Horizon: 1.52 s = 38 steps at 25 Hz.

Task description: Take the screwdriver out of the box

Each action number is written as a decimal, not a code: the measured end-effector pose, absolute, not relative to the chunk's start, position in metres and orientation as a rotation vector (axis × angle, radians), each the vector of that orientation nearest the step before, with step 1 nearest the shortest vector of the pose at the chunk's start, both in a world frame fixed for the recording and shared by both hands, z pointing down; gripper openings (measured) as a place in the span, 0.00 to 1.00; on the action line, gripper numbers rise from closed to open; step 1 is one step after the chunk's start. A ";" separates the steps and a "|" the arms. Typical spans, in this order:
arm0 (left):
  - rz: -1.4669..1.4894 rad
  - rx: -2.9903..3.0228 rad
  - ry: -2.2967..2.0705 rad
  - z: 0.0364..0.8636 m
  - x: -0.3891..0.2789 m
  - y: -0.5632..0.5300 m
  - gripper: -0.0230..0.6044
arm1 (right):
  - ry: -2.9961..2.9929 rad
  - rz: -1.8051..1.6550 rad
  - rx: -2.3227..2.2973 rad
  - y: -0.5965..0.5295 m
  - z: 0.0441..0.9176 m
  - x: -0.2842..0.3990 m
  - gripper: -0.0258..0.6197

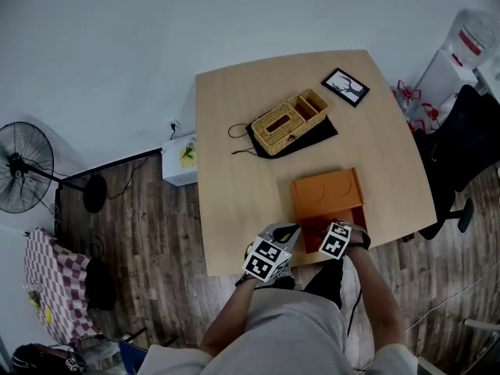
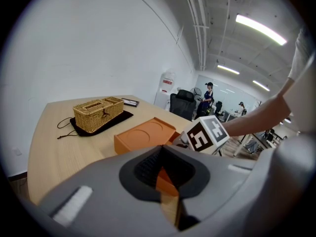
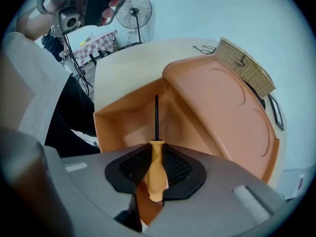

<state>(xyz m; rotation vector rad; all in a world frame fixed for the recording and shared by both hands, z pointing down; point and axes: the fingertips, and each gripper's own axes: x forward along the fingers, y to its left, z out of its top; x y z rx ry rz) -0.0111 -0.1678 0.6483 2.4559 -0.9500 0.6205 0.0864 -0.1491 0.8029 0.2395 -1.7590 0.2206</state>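
Observation:
An orange box point(image 1: 306, 196) stands open at the table's near edge, its lid tipped back. In the right gripper view the box point(image 3: 123, 122) lies below and the screwdriver point(image 3: 156, 164) points its black shaft down into it. My right gripper point(image 3: 157, 168) is shut on the screwdriver's orange handle, both dark pads against it. In the head view the right gripper point(image 1: 334, 239) hangs over the box's near side. My left gripper point(image 1: 281, 234) rests just left of the box, jaws shut with nothing seen between them. From the left gripper point(image 2: 165, 177) view, the box point(image 2: 143, 137) sits straight ahead.
A wicker basket point(image 1: 287, 121) sits on a black cloth point(image 1: 316, 137) mid-table, with a framed picture point(image 1: 345, 86) at the far right corner. A standing fan point(image 1: 23, 166) and a white cabinet point(image 1: 180, 159) are left of the table, an office chair point(image 1: 461, 151) to its right.

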 end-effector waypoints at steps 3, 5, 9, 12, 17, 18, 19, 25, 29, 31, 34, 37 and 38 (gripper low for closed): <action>0.620 2.456 -0.954 0.648 -0.012 -0.168 0.12 | -1.763 0.215 0.248 -0.150 0.801 0.087 0.15; 0.621 2.457 -0.955 0.648 -0.013 -0.169 0.12 | -1.766 0.213 0.254 -0.150 0.799 0.088 0.15; 0.615 2.461 -0.956 0.646 -0.011 -0.169 0.12 | -1.779 0.220 0.275 -0.151 0.796 0.091 0.15; 0.616 2.463 -0.952 0.645 -0.010 -0.168 0.12 | -1.790 0.220 0.284 -0.152 0.792 0.089 0.15; 0.613 2.471 -0.946 0.643 -0.006 -0.168 0.12 | -1.780 0.169 0.278 -0.153 0.785 0.091 0.15; 0.612 2.474 -0.946 0.642 -0.005 -0.167 0.12 | -1.773 0.151 0.273 -0.153 0.785 0.093 0.15; 0.612 2.476 -0.945 0.642 -0.005 -0.167 0.12 | -1.769 0.138 0.268 -0.154 0.784 0.094 0.15; 0.610 2.471 -0.954 0.642 -0.008 -0.168 0.12 | -1.800 0.119 0.283 -0.157 0.769 0.095 0.15; 0.606 2.471 -0.958 0.641 -0.009 -0.168 0.12 | -1.821 0.091 0.309 -0.159 0.756 0.095 0.15; 0.606 2.471 -0.959 0.641 -0.009 -0.169 0.12 | -1.826 0.070 0.321 -0.161 0.751 0.096 0.15; 0.604 2.473 -0.958 0.641 -0.009 -0.170 0.12 | -1.844 0.057 0.342 -0.164 0.745 0.094 0.15; 0.602 2.476 -0.959 0.639 -0.009 -0.171 0.12 | -1.881 0.071 0.374 -0.166 0.735 0.088 0.15; 0.602 2.477 -0.959 0.639 -0.009 -0.172 0.12 | -1.894 0.078 0.388 -0.167 0.733 0.087 0.15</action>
